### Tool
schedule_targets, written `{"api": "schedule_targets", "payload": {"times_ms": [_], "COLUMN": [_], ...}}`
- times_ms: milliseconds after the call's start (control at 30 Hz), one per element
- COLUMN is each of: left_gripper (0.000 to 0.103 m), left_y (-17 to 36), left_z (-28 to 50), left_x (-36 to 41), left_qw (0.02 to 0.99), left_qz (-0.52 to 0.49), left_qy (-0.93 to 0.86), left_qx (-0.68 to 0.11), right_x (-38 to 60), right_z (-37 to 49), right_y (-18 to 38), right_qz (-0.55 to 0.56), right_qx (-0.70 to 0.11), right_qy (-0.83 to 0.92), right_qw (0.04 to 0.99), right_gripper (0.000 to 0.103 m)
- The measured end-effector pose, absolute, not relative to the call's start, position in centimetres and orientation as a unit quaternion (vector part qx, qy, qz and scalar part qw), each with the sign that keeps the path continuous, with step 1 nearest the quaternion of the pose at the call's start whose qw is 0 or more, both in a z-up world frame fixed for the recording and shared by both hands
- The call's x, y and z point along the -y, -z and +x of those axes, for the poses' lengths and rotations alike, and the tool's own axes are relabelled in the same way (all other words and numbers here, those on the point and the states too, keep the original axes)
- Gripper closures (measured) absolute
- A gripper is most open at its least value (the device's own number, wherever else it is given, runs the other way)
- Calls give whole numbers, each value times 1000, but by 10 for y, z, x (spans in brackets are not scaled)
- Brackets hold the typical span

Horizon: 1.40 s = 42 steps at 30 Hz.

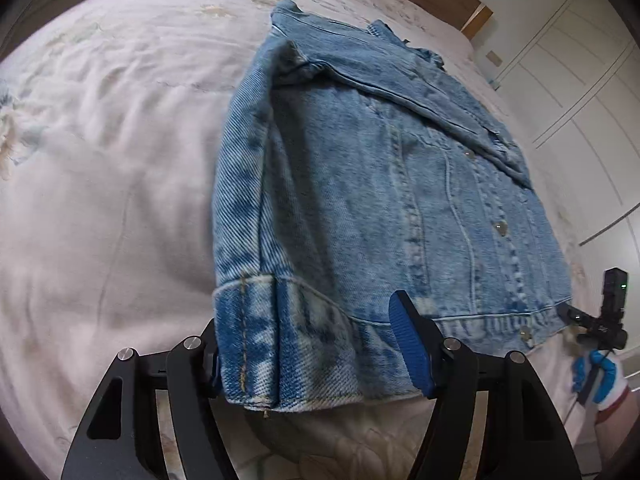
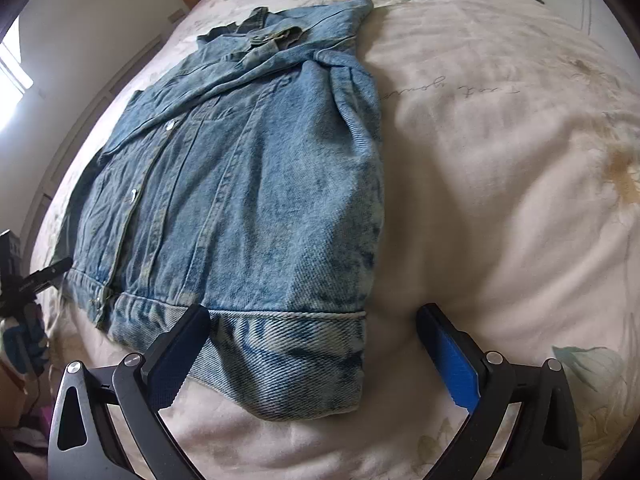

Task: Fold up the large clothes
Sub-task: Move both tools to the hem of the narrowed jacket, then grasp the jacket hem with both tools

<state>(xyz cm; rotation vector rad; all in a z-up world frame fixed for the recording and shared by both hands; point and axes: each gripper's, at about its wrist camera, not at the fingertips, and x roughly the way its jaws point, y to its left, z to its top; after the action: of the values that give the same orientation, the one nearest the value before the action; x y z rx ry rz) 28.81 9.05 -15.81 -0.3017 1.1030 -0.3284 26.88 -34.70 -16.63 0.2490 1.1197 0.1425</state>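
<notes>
1. The denim jacket (image 1: 360, 184) lies flat on the bed (image 1: 100, 160), front side up, its sleeves already folded in over the body. It fills the centre and right of the left wrist view and the centre-left of the right wrist view.
2. Its long axis runs from the hem, low in both frames just ahead of the fingers, up to the collar (image 2: 260, 36) near the top of the frame.
3. The left hand-held gripper (image 1: 316, 356) is spread wide and straddles one hem corner; the denim sits between the fingers, not pinched.
4. The right hand-held gripper (image 2: 316, 356) is also wide open; its left finger rests at the hem band (image 2: 288, 344) and its right finger stands over bare bedding beside the other corner.
5. Both sit equally near the hem, one at each corner, so the likely next move is to close on the hem and carry it up toward the collar.
</notes>
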Motion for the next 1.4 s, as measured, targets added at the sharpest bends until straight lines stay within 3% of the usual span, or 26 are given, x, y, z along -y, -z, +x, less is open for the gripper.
{"api": "schedule_targets", "payload": {"times_ms": [267,367,433,700,967,1167,1400], "left_gripper": [41,45,49,57,64,81,83], "left_y": [157,157,156,152,151,148,127], "left_z": [282,282,280,282,289,289,291], "left_x": [-84,-90,-95,-106,-103,-97,-99], "left_qw": [819,815,813,810,811,814,814], "left_qz": [-176,-202,-216,-234,-231,-234,-268], "left_qy": [179,178,177,176,174,175,202], "left_qx": [-516,-513,-511,-509,-508,-502,-473], "right_x": [355,359,364,374,367,361,366], "right_z": [266,265,264,259,270,269,267], "right_y": [166,166,165,168,168,164,148], "right_qz": [160,178,201,265,257,236,263], "right_qx": [-531,-530,-526,-512,-514,-515,-480], "right_qy": [-108,-119,-127,-165,-179,-177,-188], "right_qw": [825,821,817,800,798,805,815], "right_gripper": [7,20,40,50,54,71,89]}}
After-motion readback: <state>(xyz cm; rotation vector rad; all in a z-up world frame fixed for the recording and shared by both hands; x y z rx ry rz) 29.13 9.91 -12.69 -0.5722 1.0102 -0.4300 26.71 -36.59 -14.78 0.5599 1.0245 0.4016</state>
